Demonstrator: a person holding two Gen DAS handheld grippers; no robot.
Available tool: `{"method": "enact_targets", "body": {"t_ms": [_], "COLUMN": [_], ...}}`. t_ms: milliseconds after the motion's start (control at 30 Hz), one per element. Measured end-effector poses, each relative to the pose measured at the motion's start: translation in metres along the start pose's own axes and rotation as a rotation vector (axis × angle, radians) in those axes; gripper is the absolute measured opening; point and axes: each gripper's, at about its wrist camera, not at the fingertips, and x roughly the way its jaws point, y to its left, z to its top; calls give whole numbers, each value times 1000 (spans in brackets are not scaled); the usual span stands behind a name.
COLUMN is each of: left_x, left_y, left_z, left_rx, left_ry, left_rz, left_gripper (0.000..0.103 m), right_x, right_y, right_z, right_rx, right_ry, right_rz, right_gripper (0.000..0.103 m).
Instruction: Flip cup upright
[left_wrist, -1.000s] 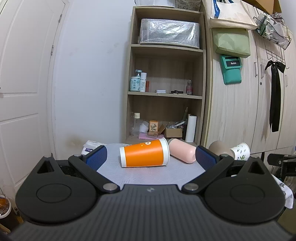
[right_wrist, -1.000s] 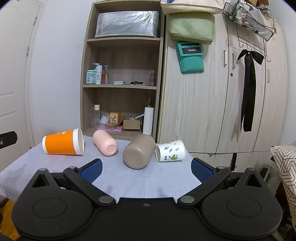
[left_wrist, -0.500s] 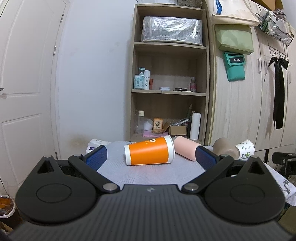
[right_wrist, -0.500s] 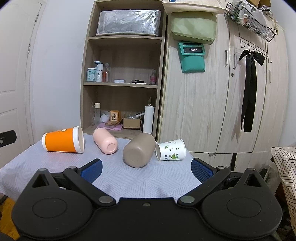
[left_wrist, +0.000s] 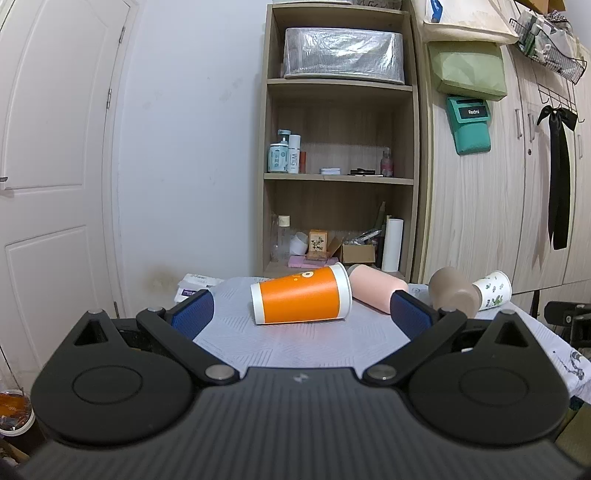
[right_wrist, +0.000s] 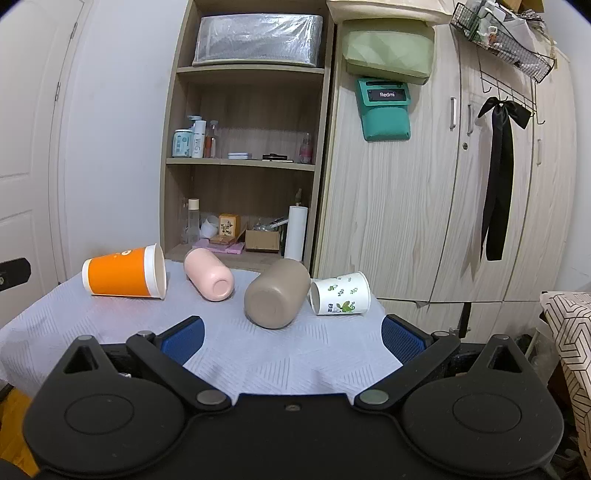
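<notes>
Several cups lie on their sides on a table with a pale cloth (right_wrist: 295, 350). From left to right they are an orange paper cup (right_wrist: 123, 272) (left_wrist: 301, 295), a pink cup (right_wrist: 208, 278) (left_wrist: 376, 288), a taupe cup (right_wrist: 277, 293) (left_wrist: 452, 291) and a white leaf-print paper cup (right_wrist: 340, 299) (left_wrist: 493, 290). My left gripper (left_wrist: 301, 315) is open and empty, just short of the orange cup. My right gripper (right_wrist: 291, 338) is open and empty, just short of the taupe cup.
A wooden shelf unit (right_wrist: 243, 147) with bottles and boxes stands behind the table. Wooden cabinets (right_wrist: 461, 184) stand to the right, a white door (left_wrist: 48, 184) to the left. A patterned cloth (right_wrist: 570, 332) lies at the far right. Small packets (left_wrist: 192, 288) lie at the table's far left corner.
The left gripper has shifted left and a little up, so the orange cup now sits centred between its fingers. The right gripper has shifted slightly. No cup has moved.
</notes>
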Motion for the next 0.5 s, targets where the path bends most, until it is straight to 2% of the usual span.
{"method": "enact_targets", "body": {"t_ms": [267,400,500], "left_x": [13,29,43], "left_y": [0,1,1], "left_z": [7,19,30], "left_rx": [-5,-23,-41], "left_ry": [56,111,142], "left_rz": [-16,-52,-85], "left_gripper": [103,103,103], "right_x": [3,11,34], "right_y": [3,0,1], "right_z": [-2,13,31], "right_rx": [-22,-39,-73], "right_ry": [-3,-23,16], "right_rz": [27,167,308], "right_gripper": [103,103,103]}}
